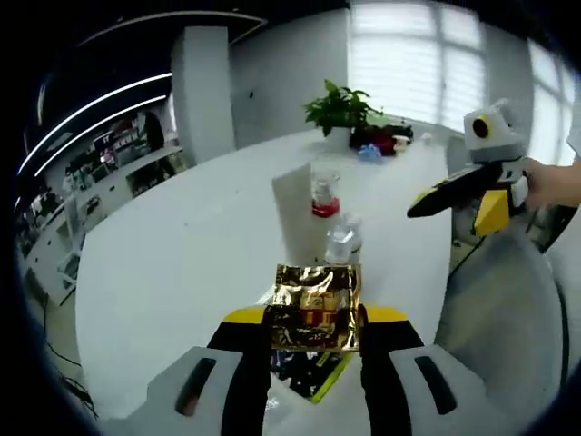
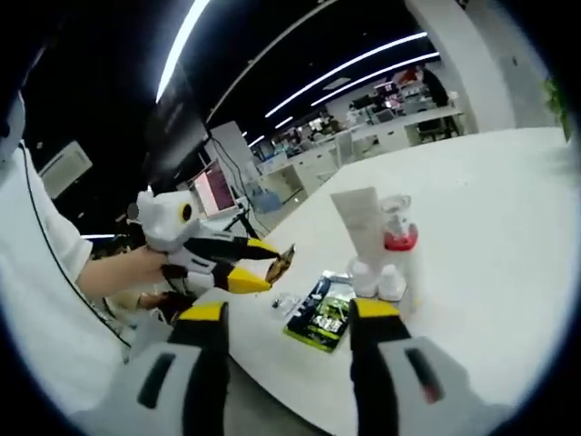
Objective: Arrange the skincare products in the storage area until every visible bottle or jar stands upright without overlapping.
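Between the left gripper's [image 1: 313, 318] jaws a gold foil sachet [image 1: 315, 307] is pinched and held above the white table [image 1: 163, 263]; the right gripper [image 2: 286, 318] hangs with jaws spread and empty over a green-and-black packet [image 2: 322, 313] lying flat near the table edge. Judgement: the sachet should be set down beside that packet, clear of the upright white tube [image 2: 359, 227], the red-banded jar [image 2: 398, 232] and the small bottles [image 2: 379, 280], without knocking them. A potted plant [image 1: 340, 107] stands at the far edge; beyond lies an open office with strip lights and blinds.
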The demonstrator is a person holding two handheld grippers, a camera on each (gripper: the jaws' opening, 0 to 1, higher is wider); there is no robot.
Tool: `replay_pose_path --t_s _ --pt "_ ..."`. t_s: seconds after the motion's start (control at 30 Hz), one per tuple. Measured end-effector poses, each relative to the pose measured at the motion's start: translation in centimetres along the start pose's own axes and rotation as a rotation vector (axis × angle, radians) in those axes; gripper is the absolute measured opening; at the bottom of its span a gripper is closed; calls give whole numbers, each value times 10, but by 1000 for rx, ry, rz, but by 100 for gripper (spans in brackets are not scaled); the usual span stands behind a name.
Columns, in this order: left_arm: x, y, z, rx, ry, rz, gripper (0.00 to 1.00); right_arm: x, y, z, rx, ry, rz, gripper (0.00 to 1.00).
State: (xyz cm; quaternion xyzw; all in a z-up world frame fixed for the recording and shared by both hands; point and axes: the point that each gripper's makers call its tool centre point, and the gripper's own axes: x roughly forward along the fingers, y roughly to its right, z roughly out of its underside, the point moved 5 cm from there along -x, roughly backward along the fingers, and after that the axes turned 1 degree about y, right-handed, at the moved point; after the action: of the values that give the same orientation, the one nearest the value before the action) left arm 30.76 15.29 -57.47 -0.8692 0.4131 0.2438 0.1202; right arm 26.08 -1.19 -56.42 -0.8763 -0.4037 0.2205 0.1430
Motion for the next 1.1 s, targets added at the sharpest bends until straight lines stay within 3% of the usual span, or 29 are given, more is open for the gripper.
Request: replay_pose_path --t_s 0.17,0.43,0.6,0.77,0.83,0.93,1.1 --pt "-6 16 -7 69 8 -2 35 3 -6 -2 43 12 -27 43" --pt "-11 39 -11 102 28 26 35 16 -5 -13 123 40 -74 36" --pt "-11 54 -13 142 31 46 35 26 -5 -12 160 4 -95 30" --pt "-12 65 -13 196 27 61 35 32 -7 -7 267 -35 -115 21" --pt "-12 69 -13 205 29 73 35 34 -7 -6 268 -36 -114 21" --pt "-13 76 -12 217 31 87 35 34 -7 0 260 -90 -94 15" --pt "-14 82 -12 231 36 102 35 31 -9 3 302 -95 -111 8"
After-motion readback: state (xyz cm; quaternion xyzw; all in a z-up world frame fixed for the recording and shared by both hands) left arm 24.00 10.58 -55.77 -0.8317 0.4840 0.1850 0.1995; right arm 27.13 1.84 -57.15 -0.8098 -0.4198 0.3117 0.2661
